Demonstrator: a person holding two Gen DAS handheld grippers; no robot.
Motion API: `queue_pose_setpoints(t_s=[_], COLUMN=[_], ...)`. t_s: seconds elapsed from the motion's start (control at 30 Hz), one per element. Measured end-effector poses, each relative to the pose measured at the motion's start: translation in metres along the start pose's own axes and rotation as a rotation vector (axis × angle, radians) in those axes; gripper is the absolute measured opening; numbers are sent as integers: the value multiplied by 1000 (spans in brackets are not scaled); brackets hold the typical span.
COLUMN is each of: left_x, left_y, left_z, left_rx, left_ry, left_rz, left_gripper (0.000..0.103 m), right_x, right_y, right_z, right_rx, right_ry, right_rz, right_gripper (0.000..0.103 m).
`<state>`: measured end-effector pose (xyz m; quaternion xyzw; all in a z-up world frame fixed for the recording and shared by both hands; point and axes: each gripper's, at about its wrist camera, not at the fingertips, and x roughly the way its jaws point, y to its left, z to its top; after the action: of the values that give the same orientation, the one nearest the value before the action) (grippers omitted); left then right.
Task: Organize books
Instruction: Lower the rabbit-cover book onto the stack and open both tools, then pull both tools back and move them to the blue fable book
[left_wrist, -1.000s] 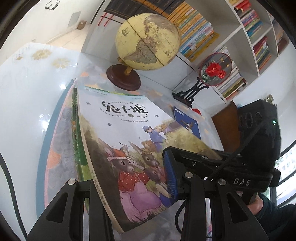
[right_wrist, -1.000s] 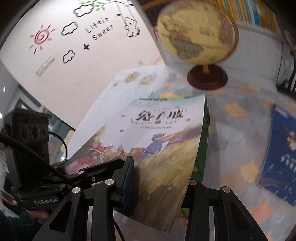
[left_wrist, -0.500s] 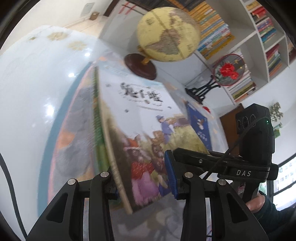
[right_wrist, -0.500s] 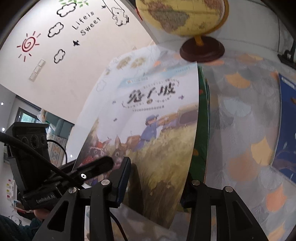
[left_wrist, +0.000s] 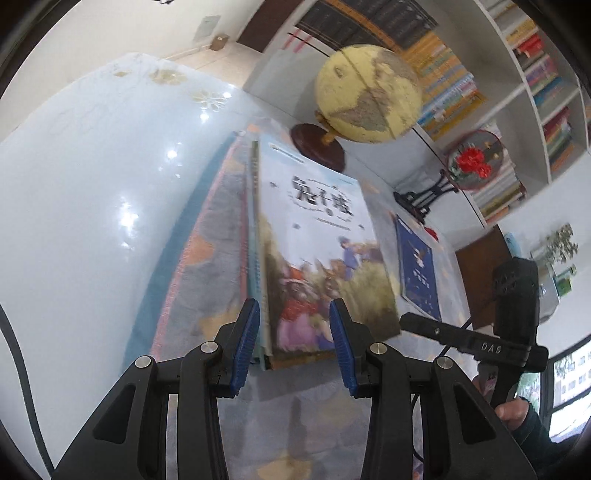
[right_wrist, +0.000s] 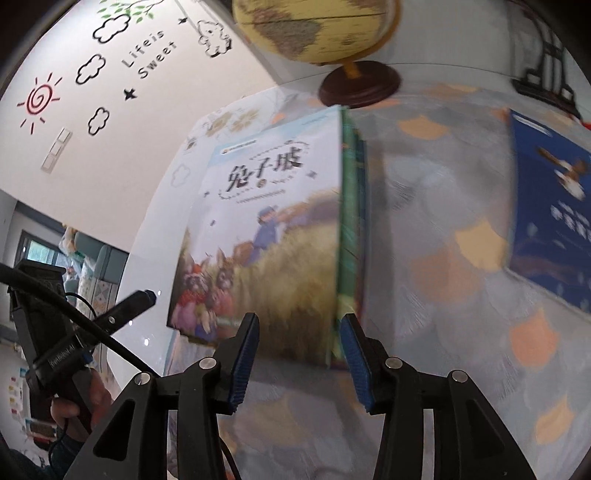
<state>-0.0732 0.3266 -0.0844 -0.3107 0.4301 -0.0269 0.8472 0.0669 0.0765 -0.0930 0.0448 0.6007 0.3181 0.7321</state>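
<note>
Both grippers have drawn back from the rabbit book: one second ago each clasped a near corner; now neither touches it. Left gripper (left_wrist: 293, 341): jaws apart, nothing pressed between the pads, book's near edge just ahead in the gap. Right gripper (right_wrist: 299, 350): jaws have just been opening, now apart, book's near right corner just ahead, not gripped. Rabbit book (left_wrist: 317, 254) lies flat atop a green book (right_wrist: 349, 221) on the mat (right_wrist: 443, 229), long axis running away from both grippers toward the globe (left_wrist: 369, 92). Blue book (right_wrist: 550, 206) lies apart, to the right of the right gripper and nearer that hand. Judgement: stack looks set down; blue book remains, best reached by the right.
</note>
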Motion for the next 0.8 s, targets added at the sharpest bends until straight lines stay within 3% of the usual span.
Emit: queue_pose_setpoints(t_s=[0.17,0.47,0.67,0.8], left_x=[-1,23,44,56], left_y=[-53,-151,-212,-241], left_z=[-3,-3,-14,-26], left_rx=[179,382,480,516], left_ry=[2,47,78,107], left_rz=[42,-88,-114,-130], left_gripper=[39,41,41,41], right_x=[-19,-76,-125,-144], right_y=[-12,-67,-91,-109], right_z=[-29,-57,-61,-60], right_rx=[14,239,293,308], right_ry=[-43,-187,-303,-332], right_rz=[-105,-181,-249,-260], right_gripper=[52,52,54,55])
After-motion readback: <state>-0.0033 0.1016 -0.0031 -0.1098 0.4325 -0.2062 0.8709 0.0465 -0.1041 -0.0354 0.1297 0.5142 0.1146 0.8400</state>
